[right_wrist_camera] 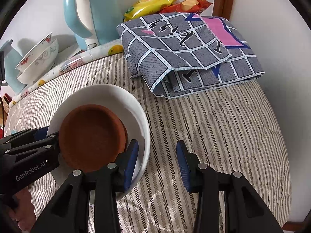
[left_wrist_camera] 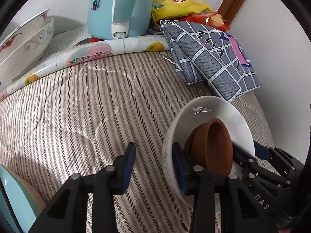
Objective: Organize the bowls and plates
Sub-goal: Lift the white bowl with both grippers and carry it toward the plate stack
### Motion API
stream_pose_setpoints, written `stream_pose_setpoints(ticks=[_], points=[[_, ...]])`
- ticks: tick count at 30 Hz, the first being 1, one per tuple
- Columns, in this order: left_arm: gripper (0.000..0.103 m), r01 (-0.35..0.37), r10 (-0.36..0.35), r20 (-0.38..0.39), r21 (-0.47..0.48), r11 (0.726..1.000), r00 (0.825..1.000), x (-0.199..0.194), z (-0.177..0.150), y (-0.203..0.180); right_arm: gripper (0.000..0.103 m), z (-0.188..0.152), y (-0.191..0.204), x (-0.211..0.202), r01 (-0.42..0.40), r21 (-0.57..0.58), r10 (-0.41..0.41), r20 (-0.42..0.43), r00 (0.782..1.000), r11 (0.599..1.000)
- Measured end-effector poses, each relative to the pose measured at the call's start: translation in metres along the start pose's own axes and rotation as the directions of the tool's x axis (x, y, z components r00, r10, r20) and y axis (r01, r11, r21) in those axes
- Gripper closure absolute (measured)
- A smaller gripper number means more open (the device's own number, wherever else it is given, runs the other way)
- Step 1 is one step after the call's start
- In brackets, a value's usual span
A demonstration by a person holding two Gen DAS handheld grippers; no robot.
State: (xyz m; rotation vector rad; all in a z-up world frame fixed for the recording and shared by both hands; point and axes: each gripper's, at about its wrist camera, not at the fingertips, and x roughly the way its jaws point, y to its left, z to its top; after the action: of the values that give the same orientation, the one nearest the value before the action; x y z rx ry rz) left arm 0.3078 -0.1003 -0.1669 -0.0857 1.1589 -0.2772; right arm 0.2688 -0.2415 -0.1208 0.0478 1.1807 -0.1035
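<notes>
A white bowl (left_wrist_camera: 211, 112) (right_wrist_camera: 116, 99) sits on the striped bedcover with a brown clay dish (left_wrist_camera: 217, 143) (right_wrist_camera: 91, 137) tilted inside it. My left gripper (left_wrist_camera: 153, 147) straddles the bowl's left rim, one finger inside and one outside. The outer pad stands clear of the wall, so it is open. My right gripper (right_wrist_camera: 157, 143) straddles the opposite rim the same way, its outer pad apart from the bowl, and is open too. Each gripper's fingers (left_wrist_camera: 262, 152) (right_wrist_camera: 41, 133) show in the other's view at the bowl's edge.
Two patterned white bowls (left_wrist_camera: 23, 44) (right_wrist_camera: 38, 60) are stacked at the back left, behind a rolled fruit-print mat (left_wrist_camera: 87, 52). A blue kettle (left_wrist_camera: 118, 9), snack bags (left_wrist_camera: 180, 3) and a folded grey checked cloth (left_wrist_camera: 213, 58) (right_wrist_camera: 186, 50) line the back. A teal plate (left_wrist_camera: 15, 200) lies near left.
</notes>
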Motion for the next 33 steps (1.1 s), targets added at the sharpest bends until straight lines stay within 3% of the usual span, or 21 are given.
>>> stream_pose_setpoints(ticks=[3,7,10,18,33], points=[[0.077,0.013,-0.014,0.006,0.015,1.0,1.0,0.0,0.001,-0.003,0.065,0.0,0.0,0.0,-0.015,0.005,0.015,0.007,1.0,1.0],[0.089,0.033,-0.033,0.017,0.03,0.999,0.999,0.0,0.001,-0.008,0.079,-0.001,-0.002,-0.001,-0.081,0.034,0.08,0.023,0.997,0.996],[0.09,0.034,-0.035,0.029,0.025,0.999,0.999,-0.002,0.0,-0.008,0.088,-0.004,-0.002,-0.002,-0.106,0.049,0.104,0.037,0.994,0.993],[0.091,0.02,-0.021,0.045,0.035,0.999,0.999,-0.006,-0.003,-0.01,0.09,-0.009,-0.003,-0.004,-0.104,0.115,0.097,0.071,0.993,0.988],[0.093,0.038,-0.038,0.047,0.001,0.999,0.998,-0.019,-0.019,0.003,0.091,-0.021,0.007,-0.014,-0.105,0.124,0.098,0.061,0.993,0.987]])
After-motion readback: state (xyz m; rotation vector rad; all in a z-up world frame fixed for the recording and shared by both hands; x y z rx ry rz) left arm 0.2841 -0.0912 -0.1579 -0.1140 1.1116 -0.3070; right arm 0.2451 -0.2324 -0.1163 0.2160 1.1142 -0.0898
